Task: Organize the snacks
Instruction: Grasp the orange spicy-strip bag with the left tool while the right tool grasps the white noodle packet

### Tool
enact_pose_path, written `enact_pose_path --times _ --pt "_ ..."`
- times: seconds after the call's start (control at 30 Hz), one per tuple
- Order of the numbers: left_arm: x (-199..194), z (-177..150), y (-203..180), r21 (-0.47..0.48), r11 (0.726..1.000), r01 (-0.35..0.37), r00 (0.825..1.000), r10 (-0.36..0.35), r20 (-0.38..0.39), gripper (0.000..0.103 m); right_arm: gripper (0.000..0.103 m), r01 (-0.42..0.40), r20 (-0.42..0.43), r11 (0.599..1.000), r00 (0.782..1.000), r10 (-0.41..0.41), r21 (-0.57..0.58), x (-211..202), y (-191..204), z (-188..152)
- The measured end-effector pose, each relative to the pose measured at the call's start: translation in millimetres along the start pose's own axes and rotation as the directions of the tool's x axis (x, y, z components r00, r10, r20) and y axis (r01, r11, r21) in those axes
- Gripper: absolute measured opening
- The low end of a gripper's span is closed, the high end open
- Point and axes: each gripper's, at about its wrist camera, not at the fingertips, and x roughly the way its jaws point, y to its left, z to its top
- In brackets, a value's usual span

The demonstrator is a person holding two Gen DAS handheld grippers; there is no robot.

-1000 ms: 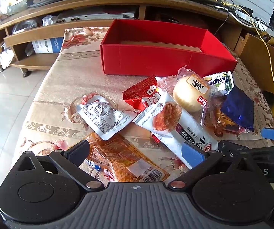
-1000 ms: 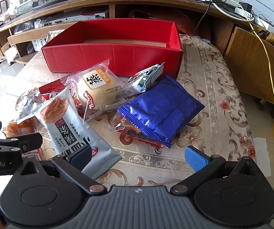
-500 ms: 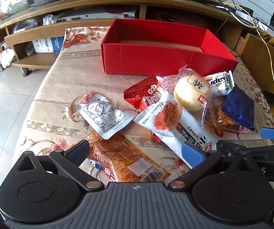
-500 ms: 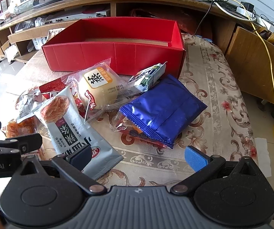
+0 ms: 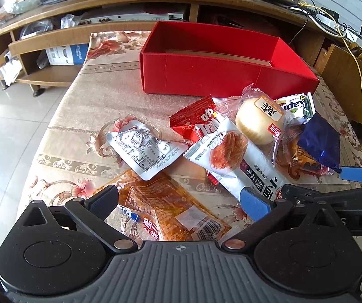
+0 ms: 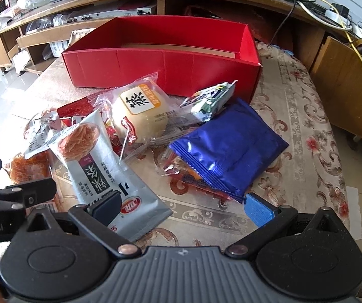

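Note:
An open red box [image 5: 221,73] [image 6: 165,65] stands at the far side of the table, nothing visible inside. In front of it lie several snack packets: a bun in clear wrap [image 5: 259,118] [image 6: 140,113], a long white noodle-snack pack [image 5: 234,156] [image 6: 105,166], a blue foil pack [image 5: 319,139] [image 6: 231,146], a red pack [image 5: 196,121], a silver pouch [image 5: 143,149], an orange clear pack [image 5: 171,212] and a green-white pack [image 6: 211,101]. My left gripper [image 5: 178,202] is open over the orange pack. My right gripper [image 6: 181,207] is open just short of the blue pack.
A wooden TV stand [image 5: 105,12] with cables and clutter runs behind the table. The patterned tablecloth [image 6: 297,116] has bare room right of the snacks. Tiled floor [image 5: 9,126] lies to the left, and a wooden cabinet [image 6: 347,85] to the right.
Both grippers have edged slightly forward toward the snacks and stay open. The packets have not moved.

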Motion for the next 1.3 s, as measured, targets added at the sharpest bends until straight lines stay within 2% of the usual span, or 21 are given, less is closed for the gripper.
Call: enact_pose_path --times 0.17,0.4,0.53,0.67,0.77,0.9,1.03,1.2,1.3 --pt "-0.7 1.4 6.3 -0.011 1.000 -0.004 1.000 0.004 -0.004 0.103 0.103 -0.042 -0.013 0.998 0.999 0.041 -0.050 4.8 8.1 7.3" --pt "0.2 2.6 25.9 -0.075 0.997 0.009 1.000 -0.011 -0.028 0.103 0.101 -0.093 -0.049 0.991 0.995 0.088 -0.099 3.7 17.7 8.8" --pt "2.5 2.2 29.1 -0.079 0.997 0.022 0.999 -0.025 -0.044 0.103 0.100 -0.178 -0.076 0.979 0.982 0.172 -0.094 -5.0 19.0 2.8" --pt "0.1 2.6 35.4 -0.093 0.995 0.040 0.998 -0.045 -0.043 0.103 0.097 -0.221 -0.092 0.955 0.974 0.207 -0.196 -5.8 37.3 -1.1" --pt "-3.0 4.9 40.3 -0.106 0.992 0.063 0.997 -0.067 -0.035 0.103 0.094 -0.213 -0.101 0.935 0.976 0.191 -0.284 6.1 50.4 7.4" --pt "-6.4 5.4 41.1 -0.088 0.993 0.080 0.996 -0.083 -0.028 0.103 0.089 -0.239 -0.144 0.913 0.969 0.201 -0.331 30.4 58.5 20.1" --pt "-5.1 5.3 45.0 -0.089 0.992 0.092 0.995 -0.095 -0.033 0.103 0.103 -0.293 -0.193 0.901 0.951 0.241 -0.319 46.6 59.1 29.3" --pt "-2.7 4.8 48.6 -0.102 0.989 0.105 0.993 -0.110 -0.049 0.103 0.103 -0.283 -0.206 0.900 0.953 0.224 -0.331 58.5 61.7 41.0" --pt "-2.9 3.5 49.4 -0.098 0.991 0.092 0.993 -0.098 -0.058 0.103 0.081 -0.237 -0.183 0.907 0.966 0.183 -0.348 57.5 69.0 43.9"
